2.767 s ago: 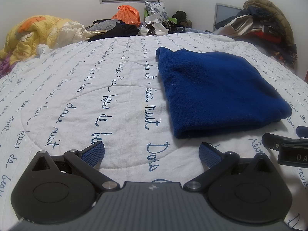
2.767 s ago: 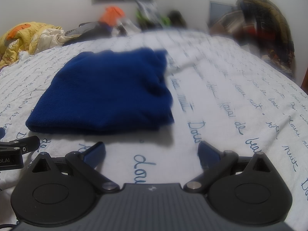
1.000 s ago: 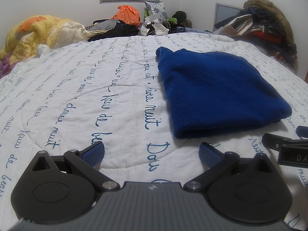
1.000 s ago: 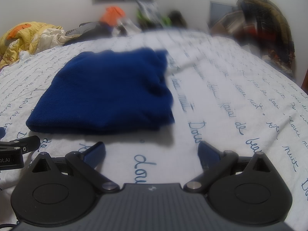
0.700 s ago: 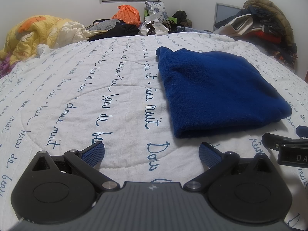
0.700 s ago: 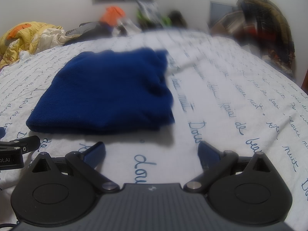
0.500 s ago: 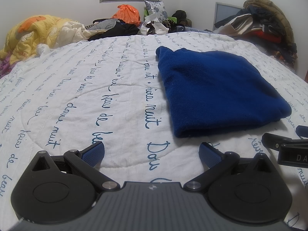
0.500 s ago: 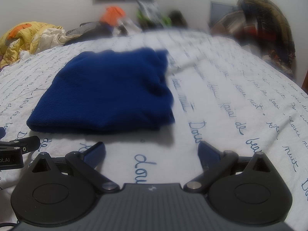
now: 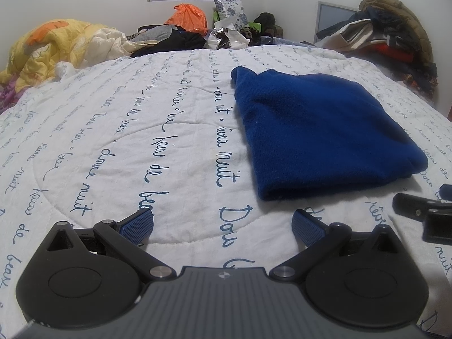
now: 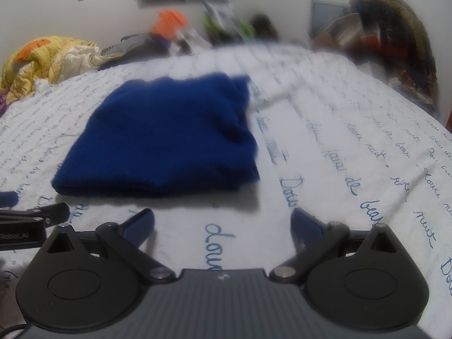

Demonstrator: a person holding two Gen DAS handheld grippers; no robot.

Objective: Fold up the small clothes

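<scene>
A dark blue garment [image 9: 316, 130] lies folded into a thick rectangle on the white quilt [image 9: 118, 141] printed with blue script. In the left wrist view it sits ahead and to the right of my left gripper [image 9: 223, 224], which is open and empty, low over the quilt. In the right wrist view the same garment [image 10: 169, 141] lies ahead and to the left of my right gripper [image 10: 221, 223], also open with nothing between its blue pads. Each gripper shows at the edge of the other's view, the right gripper [image 9: 423, 212] near the garment's front corner.
A yellow and orange duvet [image 9: 50, 48] is bunched at the far left. Bags and dark clothes [image 9: 192, 28] crowd the bed's far end. A heap of coats [image 9: 389, 34] stands at the far right. Bare quilt stretches left of the garment.
</scene>
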